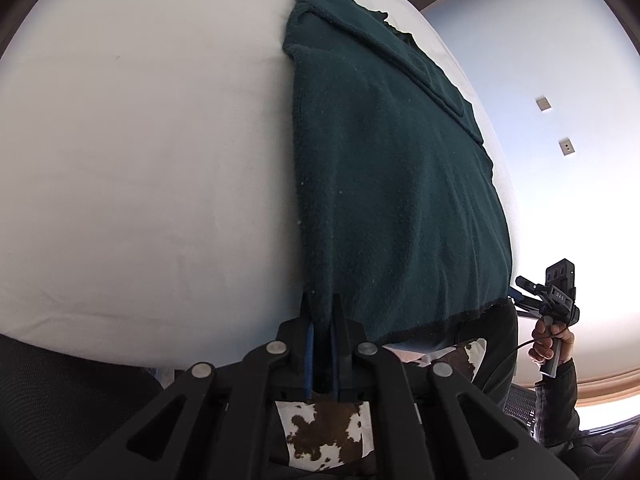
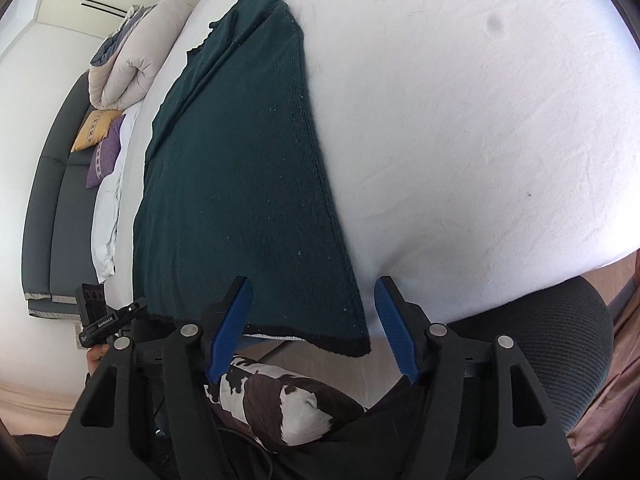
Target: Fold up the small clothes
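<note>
A dark green knitted garment (image 1: pixel 392 168) lies lengthwise on the white bed (image 1: pixel 140 140), its black hem hanging over the near edge. My left gripper (image 1: pixel 322 312) is shut on the garment's near left hem corner. In the right wrist view the same garment (image 2: pixel 240 168) lies ahead and to the left. My right gripper (image 2: pixel 314 300) is open, its blue pads (image 2: pixel 390 320) on either side of the near right hem corner, holding nothing. The right gripper also shows in the left wrist view (image 1: pixel 556 300), held by a hand.
A rolled beige duvet (image 2: pixel 132 52), a yellow cushion (image 2: pixel 94 128) and a purple cushion (image 2: pixel 106 156) lie at the bed's far left by a grey headboard (image 2: pixel 52 184). A cow-print cushion (image 2: pixel 276 404) and a black mesh chair (image 2: pixel 560 340) are below the near edge.
</note>
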